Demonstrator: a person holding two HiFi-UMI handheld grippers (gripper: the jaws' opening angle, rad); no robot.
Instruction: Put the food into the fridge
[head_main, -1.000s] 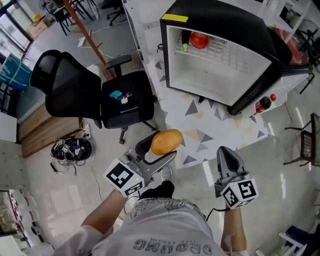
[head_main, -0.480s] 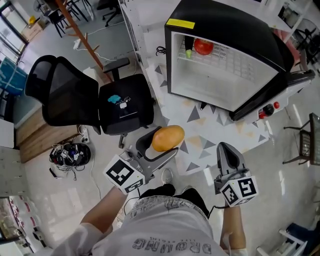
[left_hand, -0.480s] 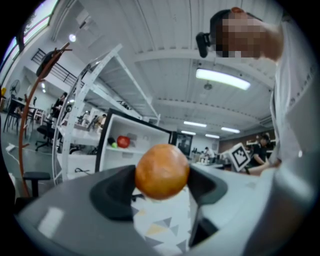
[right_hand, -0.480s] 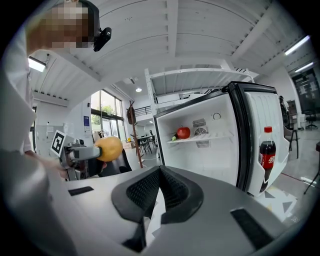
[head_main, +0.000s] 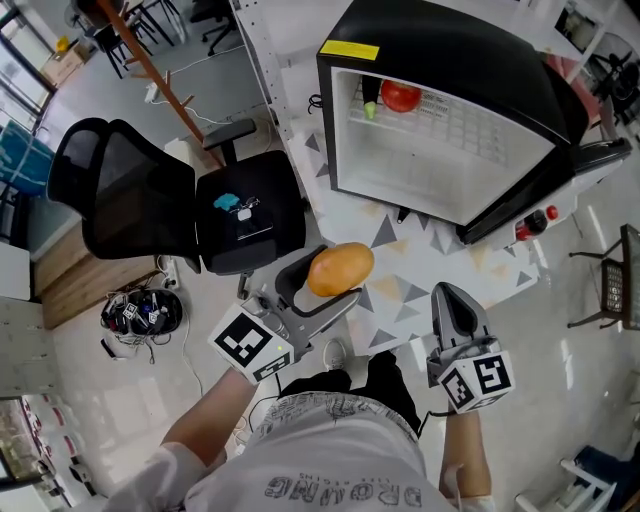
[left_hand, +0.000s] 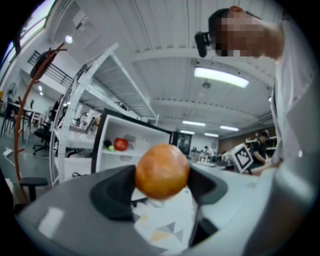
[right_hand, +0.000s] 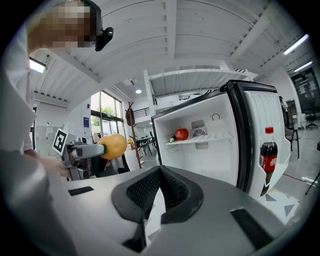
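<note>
Item 1. Left gripper (head_main: 325, 283): held out level at the lower left of the head view, on the person's left hand. Jaws are set wide and are clamped on a mango (head_main: 340, 269), which is pressed between the two dark pads.

Item 2. Mango, orange-yellow and oval: seen in the left gripper view (left_hand: 162, 171) at the jaw tips, with the open fridge behind it. It is carried in the air over the floor, between the office chair (head_main: 180, 200) and the patterned mat (head_main: 425, 285), outside the fridge and apart from it.

Item 3. Right gripper (head_main: 452, 300): held at the lower right of the head view. In the right gripper view (right_hand: 159, 175) its jaws are seen brought together, with nothing between them.

Item 4. Fridge (head_main: 440, 55): small, with a black shell and a white inside, stood on the mat with its door swung open to the right. A red round fruit (head_main: 401, 96) and a small green item (head_main: 369, 110) are kept on the wire shelf at the upper left. A cola bottle (right_hand: 268, 150) is stood upright in the door rack.

Item 5. Office chair: black, placed left of the fridge. A small blue object (head_main: 228, 201) is laid on its seat.

Item 6. Bundle of cables (head_main: 140, 312): left on the floor beside the chair.
</note>
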